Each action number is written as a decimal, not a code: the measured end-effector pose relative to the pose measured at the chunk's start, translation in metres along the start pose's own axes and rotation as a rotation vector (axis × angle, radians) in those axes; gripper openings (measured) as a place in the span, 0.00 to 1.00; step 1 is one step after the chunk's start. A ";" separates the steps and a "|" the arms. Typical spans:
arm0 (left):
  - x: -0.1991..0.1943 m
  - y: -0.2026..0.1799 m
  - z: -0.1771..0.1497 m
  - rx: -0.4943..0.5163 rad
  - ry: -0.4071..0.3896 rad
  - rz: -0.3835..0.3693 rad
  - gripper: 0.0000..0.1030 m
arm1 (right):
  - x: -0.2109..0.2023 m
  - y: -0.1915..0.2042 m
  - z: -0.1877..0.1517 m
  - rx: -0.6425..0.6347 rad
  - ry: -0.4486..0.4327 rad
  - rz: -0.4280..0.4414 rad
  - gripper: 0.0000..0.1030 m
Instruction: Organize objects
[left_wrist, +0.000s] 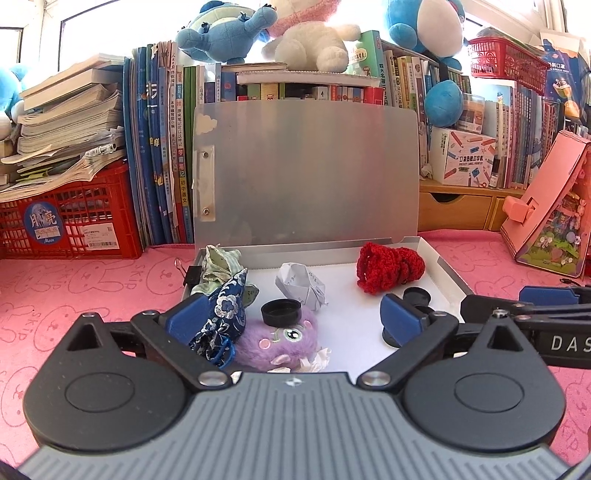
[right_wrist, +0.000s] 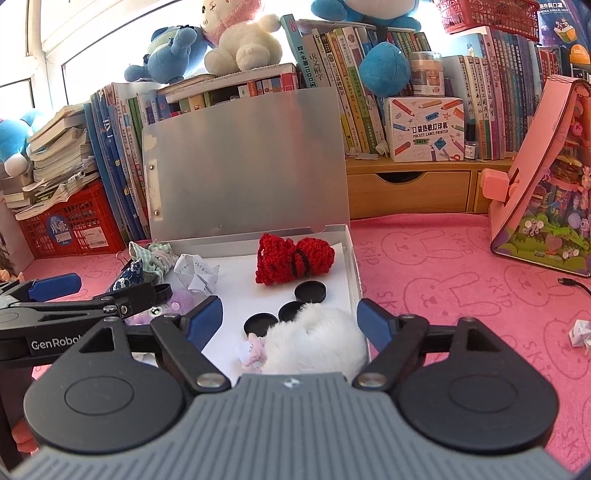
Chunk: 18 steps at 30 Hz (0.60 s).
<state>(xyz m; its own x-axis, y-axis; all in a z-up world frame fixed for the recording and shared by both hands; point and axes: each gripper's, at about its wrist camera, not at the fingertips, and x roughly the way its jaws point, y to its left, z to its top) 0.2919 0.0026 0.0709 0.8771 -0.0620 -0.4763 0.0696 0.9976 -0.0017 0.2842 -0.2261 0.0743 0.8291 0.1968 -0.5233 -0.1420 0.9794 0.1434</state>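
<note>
A pink cloth (right_wrist: 461, 266) printed with rabbit outlines covers the worktop, and a dark cable (right_wrist: 576, 284) lies on it at the right. Behind it stands a long row of books (left_wrist: 166, 155), with a red crate (left_wrist: 70, 221) under stacked papers at the left and a wooden drawer unit (right_wrist: 410, 188) carrying a label printer box (right_wrist: 424, 129). Blue and white plush toys (left_wrist: 306, 40) sit on top of the books, a red basket (left_wrist: 506, 55) sits high at the right, and a pink toy house (right_wrist: 546, 177) leans nearby.
</note>
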 end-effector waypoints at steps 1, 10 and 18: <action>-0.002 -0.001 -0.001 0.007 -0.001 0.004 0.98 | -0.001 0.000 -0.001 -0.001 0.001 -0.001 0.85; -0.020 -0.005 -0.014 0.008 0.002 0.014 0.98 | -0.015 0.000 -0.012 0.006 0.011 -0.006 0.88; -0.040 -0.004 -0.030 -0.009 0.016 0.009 0.98 | -0.033 0.004 -0.035 -0.009 0.016 -0.001 0.90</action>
<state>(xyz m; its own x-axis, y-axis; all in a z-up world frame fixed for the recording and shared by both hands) 0.2426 0.0017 0.0635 0.8700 -0.0521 -0.4902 0.0569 0.9984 -0.0051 0.2378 -0.2272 0.0630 0.8203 0.1968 -0.5371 -0.1463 0.9799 0.1357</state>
